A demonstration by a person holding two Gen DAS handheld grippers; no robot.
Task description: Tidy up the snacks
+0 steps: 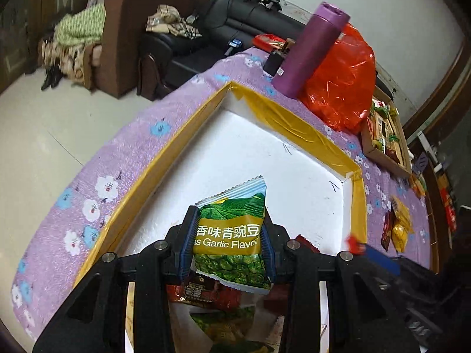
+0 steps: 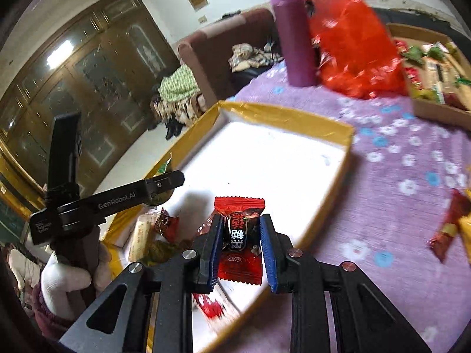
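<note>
A purple flowered cloth point(image 1: 123, 158) covers the surface, bearing a yellow-taped white tray point(image 1: 294, 123) at frame centre, a purple bottle point(image 1: 309, 50) and red plastic bag point(image 1: 344, 82) upper right, a cardboard box point(image 1: 379, 154) and loose snack packets point(image 1: 397, 226) at right.

Both fisheye views bow straight lines and darken to black at the corners. The left view is sharp; the right smears toward its right side. A lamp glares off the dark glass-fronted wooden cabinet point(image 2: 88, 67), upper left.
</note>
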